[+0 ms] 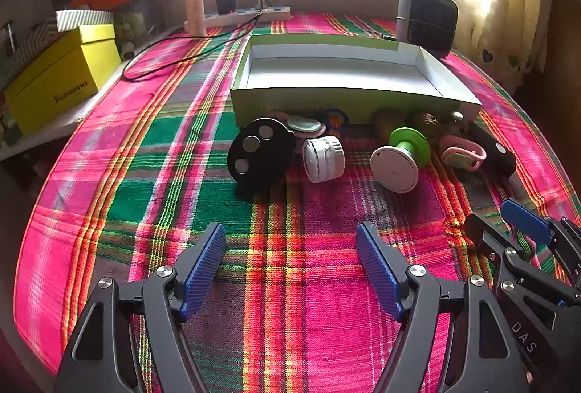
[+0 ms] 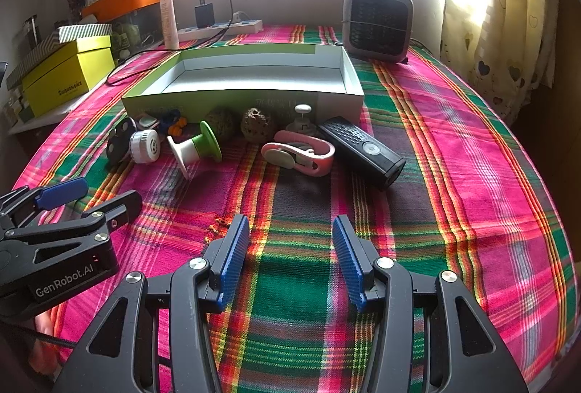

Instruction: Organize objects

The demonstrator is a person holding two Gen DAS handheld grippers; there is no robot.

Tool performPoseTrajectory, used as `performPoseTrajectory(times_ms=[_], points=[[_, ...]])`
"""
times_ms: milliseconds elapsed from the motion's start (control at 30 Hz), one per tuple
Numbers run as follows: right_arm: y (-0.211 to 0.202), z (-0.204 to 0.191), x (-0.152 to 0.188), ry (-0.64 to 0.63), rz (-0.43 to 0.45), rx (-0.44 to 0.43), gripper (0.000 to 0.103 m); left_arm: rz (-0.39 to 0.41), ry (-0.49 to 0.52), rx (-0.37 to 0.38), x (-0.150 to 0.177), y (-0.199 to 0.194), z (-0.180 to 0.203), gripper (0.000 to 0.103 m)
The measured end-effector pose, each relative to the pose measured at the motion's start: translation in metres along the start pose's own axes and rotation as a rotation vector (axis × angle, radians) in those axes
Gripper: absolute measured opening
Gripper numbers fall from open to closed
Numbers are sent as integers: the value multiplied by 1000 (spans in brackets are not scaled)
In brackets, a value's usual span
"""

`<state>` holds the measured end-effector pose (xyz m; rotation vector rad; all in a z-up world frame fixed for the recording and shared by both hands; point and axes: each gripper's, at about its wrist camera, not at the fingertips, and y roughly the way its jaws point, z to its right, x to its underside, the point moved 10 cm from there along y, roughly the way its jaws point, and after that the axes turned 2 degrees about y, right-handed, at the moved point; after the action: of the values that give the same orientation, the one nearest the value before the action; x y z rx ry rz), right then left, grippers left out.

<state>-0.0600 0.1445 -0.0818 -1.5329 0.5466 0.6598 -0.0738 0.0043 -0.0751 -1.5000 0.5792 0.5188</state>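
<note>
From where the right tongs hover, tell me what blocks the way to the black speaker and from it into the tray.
Nothing visible lies between the open right tongs and the black speaker, only bare plaid cloth. The tray stands just behind; its near wall must be cleared.

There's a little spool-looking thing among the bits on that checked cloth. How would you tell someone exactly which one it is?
Start at the shallow green-sided box in the middle of the plaid cloth; a row of small objects lies along its near wall. Towards the left of that row, between a white ribbed cylinder and a pink clip, lies the spool on its side. It alone has one bright green flange and one white flange.
</note>
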Motion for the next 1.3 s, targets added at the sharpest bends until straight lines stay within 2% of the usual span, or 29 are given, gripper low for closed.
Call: performPoseTrajectory(times_ms=[1300], points=[[1, -3, -1, -34, -14, -39, 49, -8, 35, 25, -1, 3, 1, 75]])
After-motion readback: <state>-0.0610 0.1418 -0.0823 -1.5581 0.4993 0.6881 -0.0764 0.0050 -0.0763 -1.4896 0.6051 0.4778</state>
